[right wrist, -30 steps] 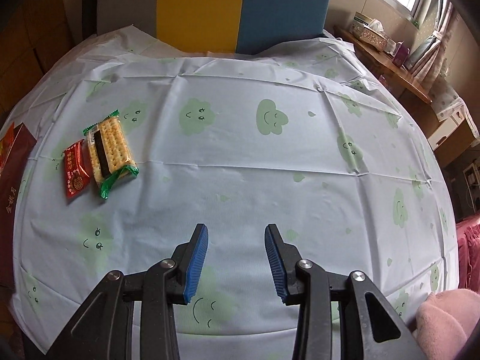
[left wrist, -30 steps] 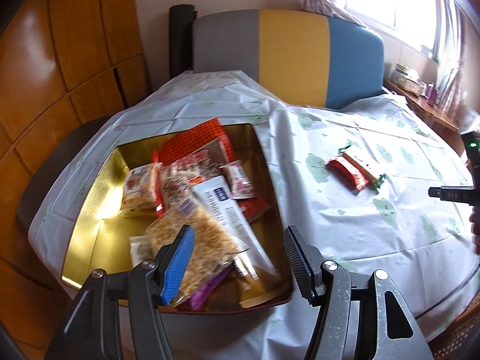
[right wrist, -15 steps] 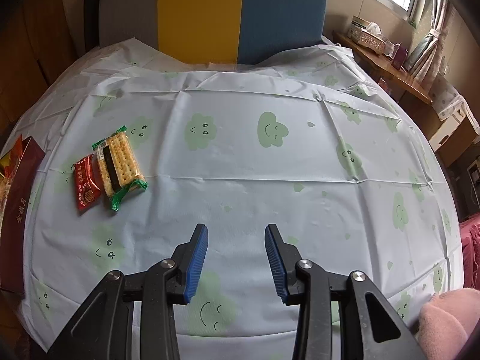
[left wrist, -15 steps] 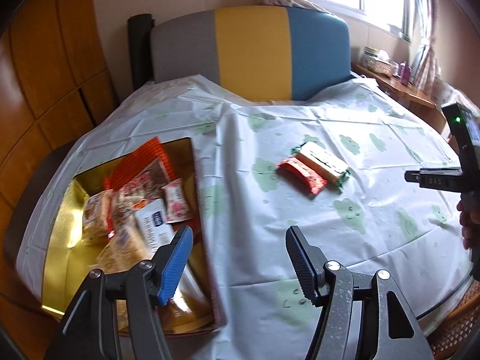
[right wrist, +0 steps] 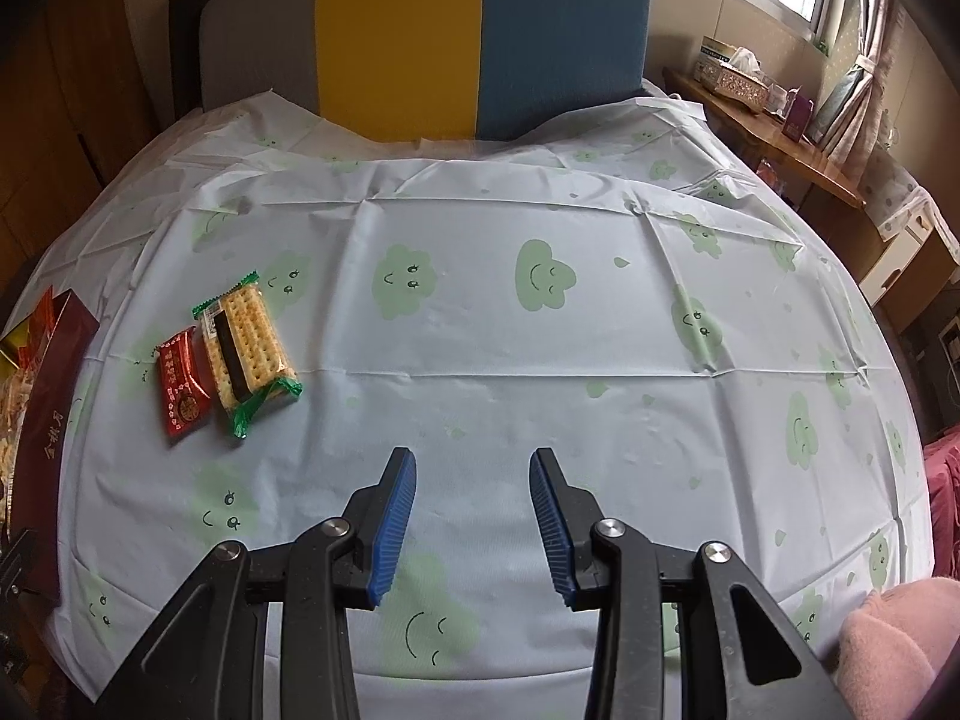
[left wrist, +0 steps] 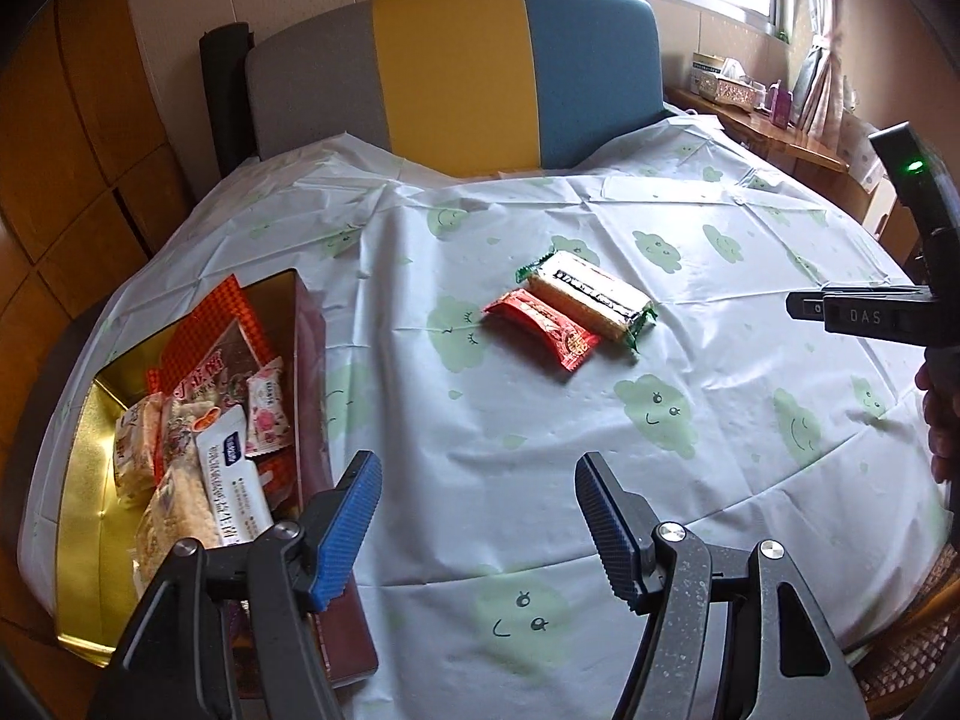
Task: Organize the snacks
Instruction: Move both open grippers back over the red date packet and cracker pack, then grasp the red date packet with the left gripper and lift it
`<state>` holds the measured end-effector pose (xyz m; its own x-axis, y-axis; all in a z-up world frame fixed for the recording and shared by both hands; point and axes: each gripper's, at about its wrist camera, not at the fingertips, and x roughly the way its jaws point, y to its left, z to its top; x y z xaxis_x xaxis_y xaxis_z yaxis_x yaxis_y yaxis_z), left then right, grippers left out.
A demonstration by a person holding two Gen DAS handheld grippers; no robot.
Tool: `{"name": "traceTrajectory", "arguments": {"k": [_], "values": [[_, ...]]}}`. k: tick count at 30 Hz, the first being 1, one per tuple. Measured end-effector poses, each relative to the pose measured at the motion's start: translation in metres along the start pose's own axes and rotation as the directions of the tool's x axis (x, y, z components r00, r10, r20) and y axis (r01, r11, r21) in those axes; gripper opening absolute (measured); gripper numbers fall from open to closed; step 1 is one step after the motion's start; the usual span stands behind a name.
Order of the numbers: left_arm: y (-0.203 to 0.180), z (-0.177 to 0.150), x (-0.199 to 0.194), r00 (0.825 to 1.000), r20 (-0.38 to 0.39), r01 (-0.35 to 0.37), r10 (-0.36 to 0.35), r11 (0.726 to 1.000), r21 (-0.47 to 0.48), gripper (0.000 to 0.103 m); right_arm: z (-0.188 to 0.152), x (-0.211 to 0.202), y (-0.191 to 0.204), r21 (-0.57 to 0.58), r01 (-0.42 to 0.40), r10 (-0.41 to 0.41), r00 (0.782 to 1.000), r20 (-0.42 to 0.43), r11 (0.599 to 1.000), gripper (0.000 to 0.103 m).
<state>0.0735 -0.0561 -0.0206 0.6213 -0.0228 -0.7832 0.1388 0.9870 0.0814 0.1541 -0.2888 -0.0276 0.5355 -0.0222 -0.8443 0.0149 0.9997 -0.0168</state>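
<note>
A green-ended cracker pack (left wrist: 591,299) and a small red snack packet (left wrist: 543,327) lie side by side on the cloud-print tablecloth; both also show in the right wrist view, the cracker pack (right wrist: 249,354) and the red packet (right wrist: 182,387). A gold-lined box (left wrist: 78,516) at the left holds several snack packs (left wrist: 204,450). My left gripper (left wrist: 477,516) is open and empty over the cloth, right of the box and short of the two packs. My right gripper (right wrist: 471,507) is open and empty over bare cloth, with the packs to its far left.
A grey, yellow and blue chair back (left wrist: 456,66) stands behind the table. A wooden shelf with a tissue box (right wrist: 735,75) runs along the right wall under the window. The box's dark red side (right wrist: 45,438) shows at the right view's left edge.
My left gripper has swung right, from over the gold box to over the tablecloth facing the two loose packs. My right gripper has shifted only slightly. Both stayed open.
</note>
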Motion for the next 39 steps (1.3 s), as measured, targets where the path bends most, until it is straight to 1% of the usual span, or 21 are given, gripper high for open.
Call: {"name": "traceTrajectory", "arguments": {"k": [7, 11, 12, 13, 14, 16, 17, 23, 26, 28, 32, 34, 35, 36, 37, 39], "values": [[-0.004, 0.002, 0.025, 0.996, -0.080, 0.046, -0.050, 0.997, -0.058, 0.068, 0.000, 0.001, 0.000, -0.005, 0.009, -0.009, 1.000, -0.010, 1.000, 0.040], [-0.008, 0.012, 0.035, 0.994, -0.086, 0.060, -0.065, 0.996, -0.065, 0.067, 0.000, 0.003, 0.000, -0.001, 0.009, -0.009, 1.000, -0.016, 1.000, 0.040], [-0.008, 0.017, 0.040, 0.993, -0.092, 0.063, -0.070, 0.995, -0.080, 0.063, 0.000, 0.003, 0.000, -0.001, 0.009, -0.009, 1.000, -0.015, 1.000, 0.040], [-0.007, 0.022, 0.044, 0.992, -0.097, 0.069, -0.078, 0.993, -0.094, 0.056, 0.000, 0.003, 0.001, -0.002, 0.008, -0.008, 1.000, -0.015, 1.000, 0.040], [-0.006, 0.026, 0.049, 0.991, -0.105, 0.076, -0.087, 0.991, -0.110, 0.053, -0.001, 0.003, 0.001, -0.002, 0.007, -0.007, 1.000, -0.015, 1.000, 0.040], [-0.004, 0.036, 0.062, 0.987, -0.123, 0.086, -0.104, 0.986, -0.143, 0.043, -0.001, 0.003, 0.001, -0.002, 0.005, -0.005, 1.000, -0.015, 1.000, 0.040], [-0.004, 0.041, 0.068, 0.985, -0.133, 0.090, -0.112, 0.983, -0.158, 0.041, -0.001, 0.003, 0.001, -0.001, 0.003, -0.003, 1.000, -0.015, 1.000, 0.040], [-0.001, 0.068, 0.100, 0.974, -0.175, 0.095, -0.146, 0.958, -0.271, 0.042, -0.001, 0.003, -0.001, 0.009, -0.011, 0.011, 1.000, -0.016, 1.000, 0.040], [-0.001, 0.081, 0.116, 0.972, -0.188, 0.081, -0.144, 0.949, -0.305, 0.042, 0.000, 0.004, -0.002, 0.012, -0.018, 0.018, 1.000, -0.022, 1.000, 0.040], [-0.004, 0.088, 0.125, 0.972, -0.194, 0.072, -0.136, 0.949, -0.306, 0.047, 0.000, 0.005, -0.002, 0.014, -0.025, 0.025, 0.999, -0.025, 1.000, 0.040], [-0.009, 0.095, 0.144, 0.969, -0.215, 0.048, -0.119, 0.950, -0.307, 0.047, 0.001, 0.006, -0.003, 0.022, -0.032, 0.033, 0.999, -0.030, 0.999, 0.040], [-0.011, 0.096, 0.148, 0.974, -0.201, 0.039, -0.103, 0.953, -0.299, 0.046, 0.001, 0.007, -0.003, 0.026, -0.032, 0.032, 0.999, -0.031, 0.999, 0.040], [-0.012, 0.095, 0.148, 0.977, -0.192, 0.037, -0.094, 0.959, -0.282, 0.043, 0.001, 0.007, -0.002, 0.024, -0.033, 0.034, 0.999, -0.034, 0.999, 0.040], [-0.013, 0.093, 0.146, 0.980, -0.181, 0.033, -0.082, 0.965, -0.262, 0.030, 0.001, 0.008, -0.002, 0.020, -0.034, 0.035, 0.999, -0.038, 0.999, 0.040], [-0.013, 0.091, 0.144, 0.982, -0.172, 0.037, -0.081, 0.968, -0.249, 0.022, 0.001, 0.008, -0.002, 0.018, -0.033, 0.034, 0.999, -0.040, 0.999, 0.040], [-0.012, 0.084, 0.139, 0.981, -0.164, 0.060, -0.100, 0.971, -0.229, 0.022, 0.000, 0.009, -0.002, 0.018, -0.036, 0.036, 0.998, -0.042, 0.999, 0.040]]}}
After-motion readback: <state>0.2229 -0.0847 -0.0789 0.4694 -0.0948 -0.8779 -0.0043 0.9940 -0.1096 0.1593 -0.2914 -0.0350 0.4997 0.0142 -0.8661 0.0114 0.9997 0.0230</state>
